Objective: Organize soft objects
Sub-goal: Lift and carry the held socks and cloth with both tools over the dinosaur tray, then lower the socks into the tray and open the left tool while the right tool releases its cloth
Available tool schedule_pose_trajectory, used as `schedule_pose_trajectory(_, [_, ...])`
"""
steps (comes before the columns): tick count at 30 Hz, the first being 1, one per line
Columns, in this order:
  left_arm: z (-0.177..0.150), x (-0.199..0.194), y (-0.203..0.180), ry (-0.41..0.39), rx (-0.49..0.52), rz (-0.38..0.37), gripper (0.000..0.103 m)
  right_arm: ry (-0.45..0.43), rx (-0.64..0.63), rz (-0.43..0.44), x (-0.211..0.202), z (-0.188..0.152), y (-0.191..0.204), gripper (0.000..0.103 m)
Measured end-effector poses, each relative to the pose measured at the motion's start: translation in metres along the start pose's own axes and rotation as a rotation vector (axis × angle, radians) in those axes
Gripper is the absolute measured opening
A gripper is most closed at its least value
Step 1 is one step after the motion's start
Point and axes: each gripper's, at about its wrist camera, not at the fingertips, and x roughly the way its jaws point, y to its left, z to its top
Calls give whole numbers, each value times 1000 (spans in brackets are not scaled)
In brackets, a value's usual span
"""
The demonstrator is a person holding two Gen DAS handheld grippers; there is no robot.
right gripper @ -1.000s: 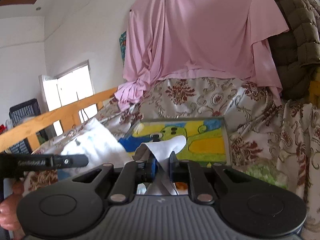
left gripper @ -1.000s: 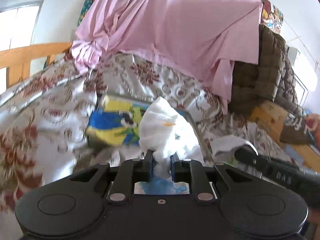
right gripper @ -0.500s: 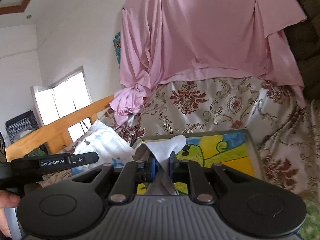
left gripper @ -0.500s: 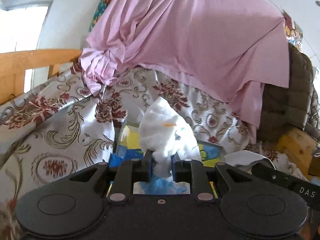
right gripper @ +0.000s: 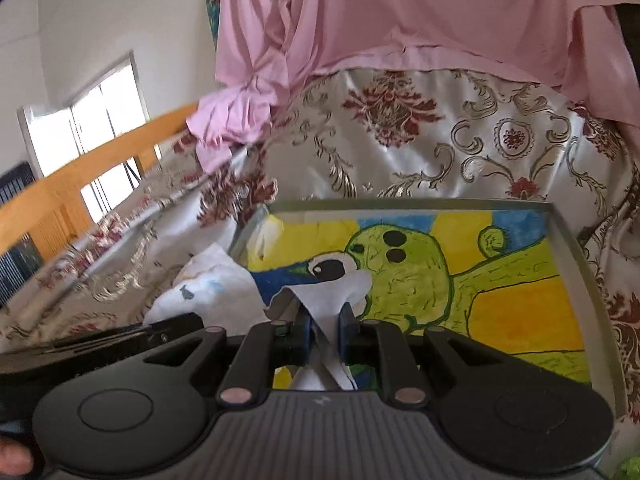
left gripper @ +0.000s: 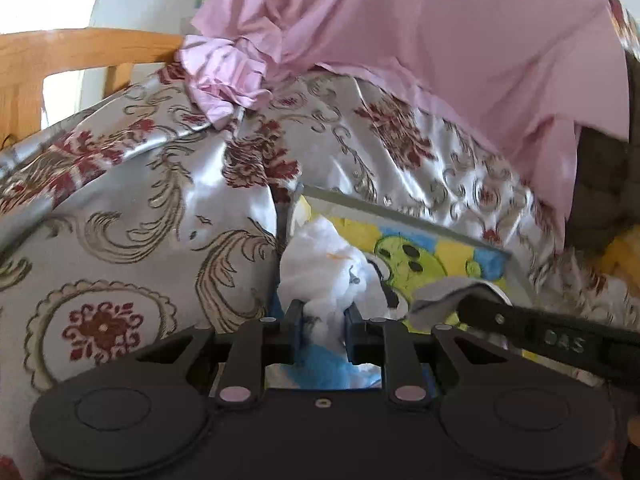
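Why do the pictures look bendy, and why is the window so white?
Left wrist view: the fisheye lens curves the orange wooden rail; the bright window is washed out by daylight. Right wrist view: the flowery satin bedspread smears with motion blur at left.

Lighting: daylight, bright overall. Source: window (right gripper: 86, 120), blown out to white, no detail; same glare top left in left wrist view. Satin bedspread (left gripper: 132, 208) shows shiny highlights. Blur: motion smear at bedspread edges and wooden rail (right gripper: 80, 184), esp. left side. Distortion: strong fisheye bend, dark vignette at corners. Gripper bodies in foreground dark, in shade, fairly sharp.
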Motion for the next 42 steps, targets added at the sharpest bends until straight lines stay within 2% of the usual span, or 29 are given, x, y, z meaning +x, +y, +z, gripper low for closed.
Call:
schedule_pose_trajectory(6, [-7, 14, -8, 42, 99, 15, 23, 76, 26, -39, 19, -2, -4, 14])
schedule_pose_trajectory(12, [-8, 17, -10, 62, 119, 9, 27, 126, 28, -58, 27, -5, -6, 19])
schedule_pose_trajectory(14, [-7, 16, -10, 67, 110, 8, 28, 132, 29, -67, 28, -5, -7, 23])
schedule_pose_trajectory(17, [-6, 14, -10, 72, 97, -9, 40, 147, 16, -81, 29, -5, -8, 32])
schedule_pose_trajectory(18, [-6, 13, -11, 71, 100, -12, 45, 150, 12, -87, 29, -5, -9, 38])
schedule_pose_trajectory(22, [-5, 6, -16, 69, 107, 13, 51, 145, 15, -91, 20, -6, -16, 56])
schedule_pose_trajectory(26, [-4, -8, -20, 46, 90, 36, 67, 115, 22, -89, -2, -5, -26, 63])
schedule_pose_trajectory(34, [0, -63, -36, -59, 86, 54, 81, -42, 9, -76, -81, 0, -37, 94])
schedule_pose_trajectory(36, [0, -81, -43, -92, 90, 68, 89, -85, 5, -74, -104, 0, -39, 97])
schedule_pose_trajectory(39, [-4, -110, -56, -152, 81, 131, 94, -139, 2, -88, -136, -4, -42, 101])
schedule_pose_trajectory(42, [-8, -140, -71, -214, 115, 139, 99, -181, 15, -94, -167, -10, -44, 103])
